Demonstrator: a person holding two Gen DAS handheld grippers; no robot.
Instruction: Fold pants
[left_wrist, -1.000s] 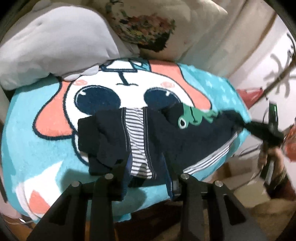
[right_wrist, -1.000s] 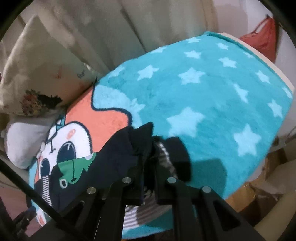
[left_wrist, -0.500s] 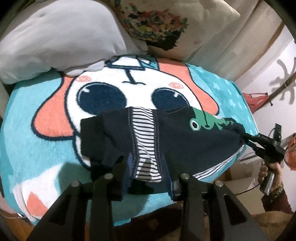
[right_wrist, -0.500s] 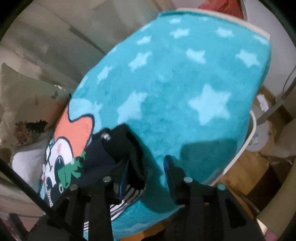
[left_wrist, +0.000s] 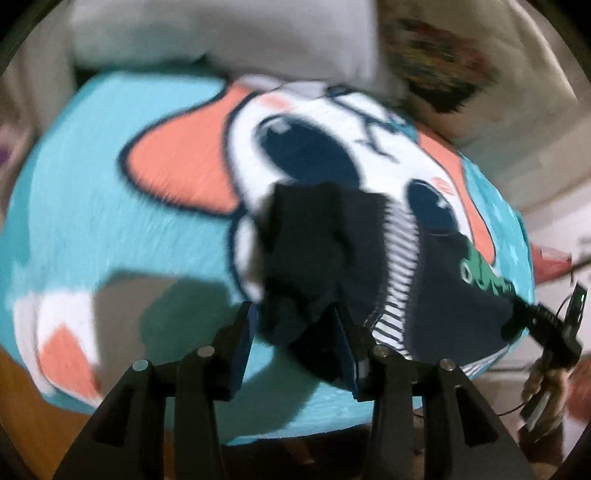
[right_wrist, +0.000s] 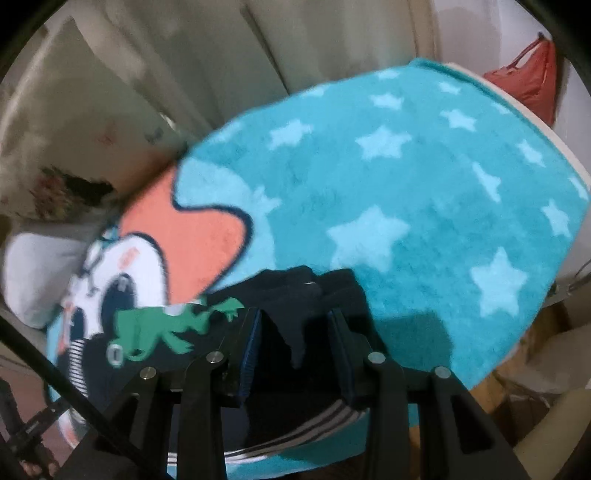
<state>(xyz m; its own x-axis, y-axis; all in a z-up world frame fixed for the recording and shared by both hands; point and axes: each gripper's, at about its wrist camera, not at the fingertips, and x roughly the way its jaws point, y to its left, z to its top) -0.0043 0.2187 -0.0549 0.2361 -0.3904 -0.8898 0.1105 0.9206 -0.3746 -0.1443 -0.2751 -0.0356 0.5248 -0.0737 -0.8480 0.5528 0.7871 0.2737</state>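
Small navy pants (left_wrist: 325, 236) with a striped lining and a green dinosaur print (right_wrist: 159, 326) lie spread on a teal cartoon blanket (left_wrist: 110, 221). My left gripper (left_wrist: 293, 332) is open, its jaws on either side of the bunched left end of the pants. My right gripper (right_wrist: 293, 339) is open too, with the crumpled right end (right_wrist: 306, 295) lying between its jaws. The right gripper also shows in the left wrist view (left_wrist: 546, 325) at the pants' far right end.
White and floral pillows (left_wrist: 221, 33) lie at the back of the blanket. The blanket's starred part (right_wrist: 406, 192) stretches to the right, ending at a white edge. A red bag (right_wrist: 532, 81) hangs beyond it. Cardboard and floor lie below the front edge.
Both grippers have opened. The left one swung left toward the bunched left end of the pants. The right one let go of the right end, which now lies on the blanket.
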